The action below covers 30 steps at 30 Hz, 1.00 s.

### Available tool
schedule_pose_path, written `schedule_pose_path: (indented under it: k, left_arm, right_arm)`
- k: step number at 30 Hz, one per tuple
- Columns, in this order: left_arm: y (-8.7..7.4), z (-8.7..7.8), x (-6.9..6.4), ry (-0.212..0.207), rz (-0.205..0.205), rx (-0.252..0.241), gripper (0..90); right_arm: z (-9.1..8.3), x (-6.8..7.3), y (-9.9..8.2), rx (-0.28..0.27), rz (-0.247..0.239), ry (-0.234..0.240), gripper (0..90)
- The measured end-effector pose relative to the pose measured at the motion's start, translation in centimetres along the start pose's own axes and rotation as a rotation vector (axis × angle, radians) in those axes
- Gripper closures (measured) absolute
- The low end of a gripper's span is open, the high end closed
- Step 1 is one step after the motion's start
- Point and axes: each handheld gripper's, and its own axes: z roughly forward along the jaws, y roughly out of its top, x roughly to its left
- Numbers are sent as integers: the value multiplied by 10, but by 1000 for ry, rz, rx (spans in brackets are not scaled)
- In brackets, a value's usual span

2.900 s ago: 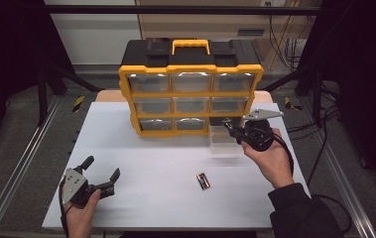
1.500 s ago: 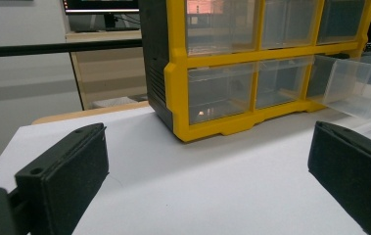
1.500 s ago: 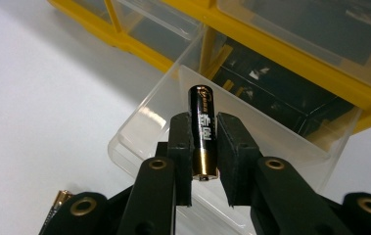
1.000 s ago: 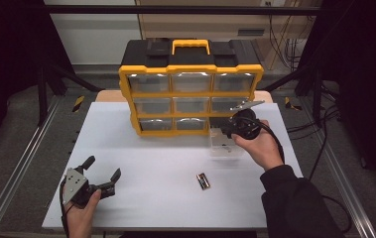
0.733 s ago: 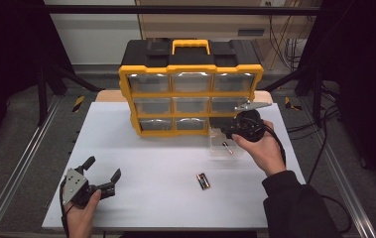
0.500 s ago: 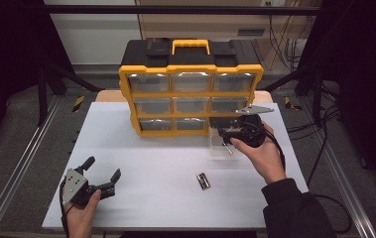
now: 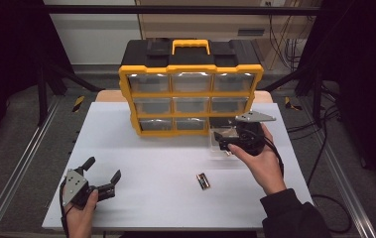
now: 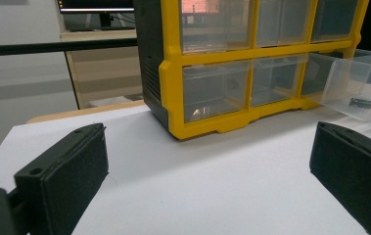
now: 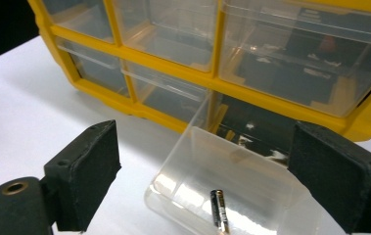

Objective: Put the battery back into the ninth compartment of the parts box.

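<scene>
Since the earlier frames, the right gripper (image 7: 223, 143) has drawn back over the clear drawer (image 7: 221, 148), jaws just opened, nothing between them. Left gripper (image 7: 102, 174): jaws apart, empty, resting. Right gripper view: one battery (image 9: 218, 207) lies inside the drawer. Second battery (image 7: 203, 181) remains on the surface (image 7: 141, 153).

High view looks down; 2 gripper views sit low, sharing organizer (image 7: 190, 94).
</scene>
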Motion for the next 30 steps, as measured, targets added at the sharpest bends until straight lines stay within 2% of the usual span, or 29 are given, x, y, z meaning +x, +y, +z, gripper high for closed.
schedule_pose_path:
  k: [7, 13, 30]
  left_arm:
    - [0, 0, -1, -4, 6, -2, 6]
    - [0, 1, -1, -6, 11, 0, 6]
    - [1, 0, -2, -9, 27, 1, 6]
  right_arm:
    - [-9, 9, -4, -16, 0, 3, 97]
    - [-18, 16, -16, -34, 17, 23, 90]
    - [-23, 27, -56, 4, 29, 30, 93]
